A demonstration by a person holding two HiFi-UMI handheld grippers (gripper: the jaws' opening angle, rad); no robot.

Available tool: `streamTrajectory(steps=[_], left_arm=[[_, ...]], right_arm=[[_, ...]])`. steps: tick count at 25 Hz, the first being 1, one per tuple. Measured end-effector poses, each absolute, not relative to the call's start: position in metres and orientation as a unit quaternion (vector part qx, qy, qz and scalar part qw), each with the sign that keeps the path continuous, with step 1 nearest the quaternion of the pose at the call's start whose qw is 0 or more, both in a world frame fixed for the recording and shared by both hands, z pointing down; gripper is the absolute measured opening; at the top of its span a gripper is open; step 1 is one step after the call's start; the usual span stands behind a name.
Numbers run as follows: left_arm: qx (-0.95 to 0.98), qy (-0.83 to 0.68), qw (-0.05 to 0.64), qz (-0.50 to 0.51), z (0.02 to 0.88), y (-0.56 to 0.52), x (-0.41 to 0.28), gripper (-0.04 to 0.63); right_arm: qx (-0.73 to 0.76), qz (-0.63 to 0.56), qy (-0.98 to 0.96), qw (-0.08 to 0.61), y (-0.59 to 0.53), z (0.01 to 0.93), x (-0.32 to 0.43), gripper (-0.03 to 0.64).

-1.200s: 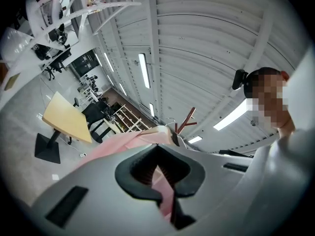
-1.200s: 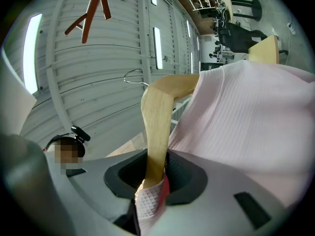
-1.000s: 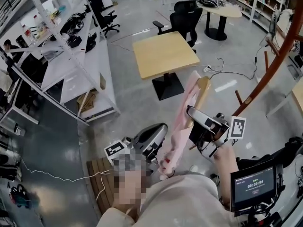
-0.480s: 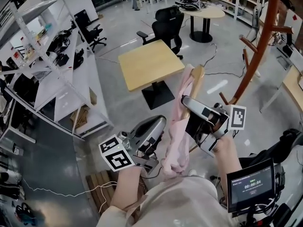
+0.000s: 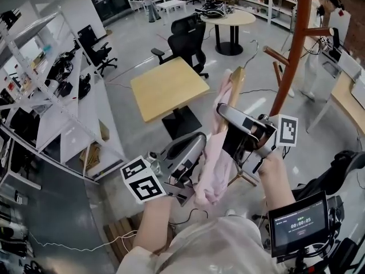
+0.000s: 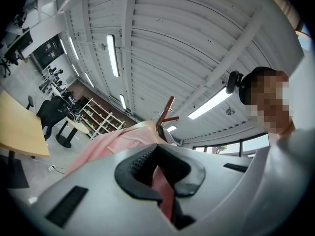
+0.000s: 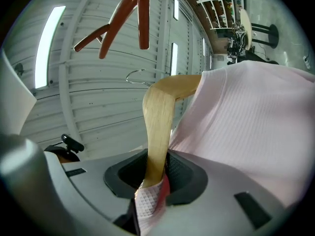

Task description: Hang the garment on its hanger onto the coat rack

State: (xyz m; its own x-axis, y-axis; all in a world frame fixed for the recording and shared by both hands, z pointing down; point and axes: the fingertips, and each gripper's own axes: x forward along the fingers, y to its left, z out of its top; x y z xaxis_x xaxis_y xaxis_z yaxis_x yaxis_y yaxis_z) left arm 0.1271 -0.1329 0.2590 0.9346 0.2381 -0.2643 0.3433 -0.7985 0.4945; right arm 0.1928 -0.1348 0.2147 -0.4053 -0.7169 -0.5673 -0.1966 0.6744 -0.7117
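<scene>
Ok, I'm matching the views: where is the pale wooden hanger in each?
Head view: pale wooden hanger centre-right, upright.
Left gripper view: hanger's pale edge at centre, above the pink garment.
Right gripper view: centre, rising from between the fingers.
Shared landmark: reddish-brown wooden coat rack.

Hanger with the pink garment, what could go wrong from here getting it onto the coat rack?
1. The right gripper pinches the hanger by one wooden arm, with cloth in the pinch, so it may pivot and its hook could miss a peg of the coat rack.
2. The left gripper is shut on the garment; a tug there might drag it off the hanger.
</scene>
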Motion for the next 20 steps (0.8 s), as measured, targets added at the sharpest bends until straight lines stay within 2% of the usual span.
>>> streamTrajectory(steps=[11,20], left_arm=[[0.941,0.194,0.267,-0.079,0.259,-0.12,0.16,0.006],[0.936,0.192,0.289,-0.061,0.274,-0.102,0.203,0.006]], right_arm=[[-0.329,-0.277,0.772,0.468,-0.131,0.225,0.226,0.103],[-0.332,-0.303,0.76,0.469,-0.121,0.241,0.262,0.103]])
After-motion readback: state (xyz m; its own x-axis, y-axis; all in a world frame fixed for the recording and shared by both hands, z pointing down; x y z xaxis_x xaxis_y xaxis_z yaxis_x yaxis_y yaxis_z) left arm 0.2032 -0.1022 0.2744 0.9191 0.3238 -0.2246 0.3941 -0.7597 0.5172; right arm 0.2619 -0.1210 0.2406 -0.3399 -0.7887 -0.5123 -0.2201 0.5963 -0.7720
